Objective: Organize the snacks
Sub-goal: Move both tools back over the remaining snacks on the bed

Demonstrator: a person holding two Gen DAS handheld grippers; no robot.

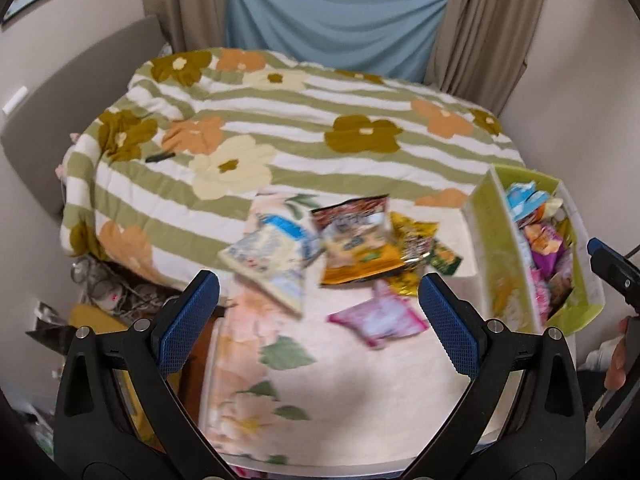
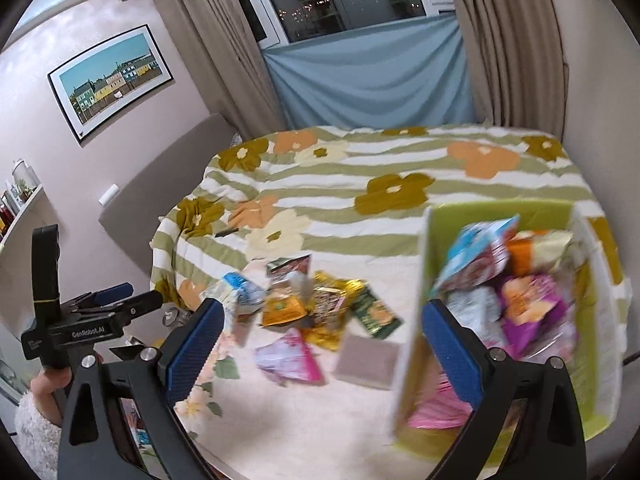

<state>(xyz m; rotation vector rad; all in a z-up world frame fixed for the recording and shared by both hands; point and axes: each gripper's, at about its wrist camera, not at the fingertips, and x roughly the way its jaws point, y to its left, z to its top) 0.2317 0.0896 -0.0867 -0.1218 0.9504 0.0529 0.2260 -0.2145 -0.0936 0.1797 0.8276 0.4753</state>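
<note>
Several snack packets lie loose on the cream floral cloth [image 1: 360, 380]: a pale yellow-blue bag [image 1: 268, 260], an orange bag [image 1: 356, 252], a gold packet [image 1: 412, 236], a small green packet [image 1: 446, 258] and a pink packet [image 1: 380, 318]. The pink packet [image 2: 290, 356] and orange bag [image 2: 286, 308] also show in the right wrist view. A green bin [image 1: 492, 248] at the right holds several packets [image 2: 516, 304]. My left gripper [image 1: 320, 320] is open and empty above the cloth. My right gripper [image 2: 320, 344] is open and empty, beside the bin's wall [image 2: 416, 300].
A bed with a striped flower quilt [image 1: 300, 120] fills the background. A grey flat box [image 2: 368, 360] lies by the bin. Clutter [image 1: 104, 292] sits on the floor at the left. Curtains [image 2: 508, 40] and a blue sheet [image 2: 372, 76] hang behind the bed.
</note>
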